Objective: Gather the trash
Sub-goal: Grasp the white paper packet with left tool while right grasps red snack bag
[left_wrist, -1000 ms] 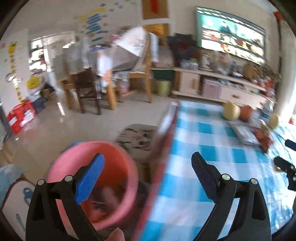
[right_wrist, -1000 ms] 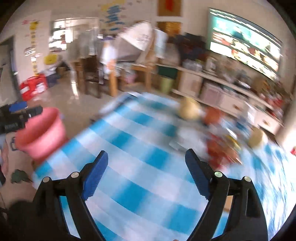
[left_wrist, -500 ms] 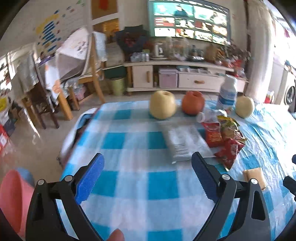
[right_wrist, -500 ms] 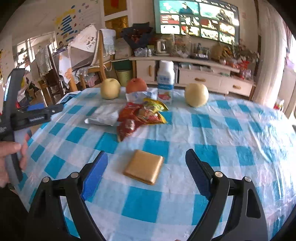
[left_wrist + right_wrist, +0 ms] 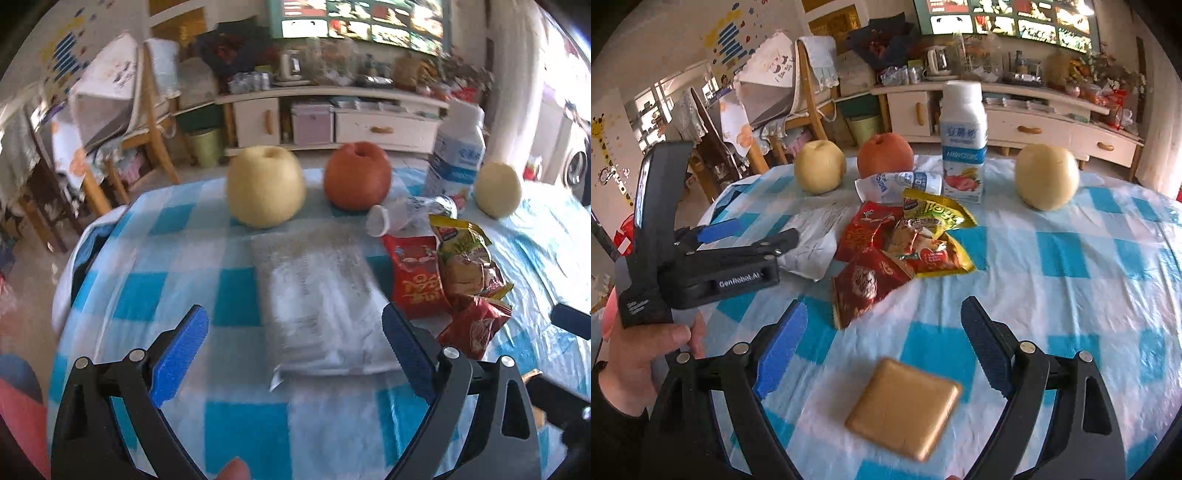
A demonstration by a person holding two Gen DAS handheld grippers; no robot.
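- Trash in the left wrist view: a flat grey-white plastic packet (image 5: 325,306) lies on the table's blue-and-white checked cloth (image 5: 240,424), reaching from mid-table toward the near edge.
- The left gripper (image 5: 295,354) hangs over the packet's near end with its blue-padded jaws spread wide; the packet lies below the gap and neither pad touches it.
- Just beside the packet, toward the right edge, sits a heap of crumpled snack wrappers (image 5: 454,280), red and yellow, and behind them a small crushed bottle (image 5: 413,214) on its side.
- Along the far edge stand a yellow pear (image 5: 264,186), a red apple (image 5: 357,176), a white milk bottle (image 5: 458,155) and a second pear (image 5: 496,190) (none of it looks like litter).
- A pink bucket (image 5: 20,417) shows at the lower left, off the table's left edge.

- Trash in the right wrist view: a flat golden-brown square packet (image 5: 905,410) lies near the table's near edge, below the gap of the right gripper (image 5: 886,350).
- Its jaws stand wide apart and hold nothing; the pads are clear of the square.
- The wrappers (image 5: 905,247) sit mid-table beyond it, the crushed bottle (image 5: 897,184) behind them and the grey-white packet (image 5: 812,240) to their left.
- The left gripper (image 5: 746,236), gripped by a hand (image 5: 639,354), reaches in from the left edge over that packet.
- The milk bottle (image 5: 964,144), apple (image 5: 884,155) and both pears (image 5: 820,171) (image 5: 1047,177) line the far edge.
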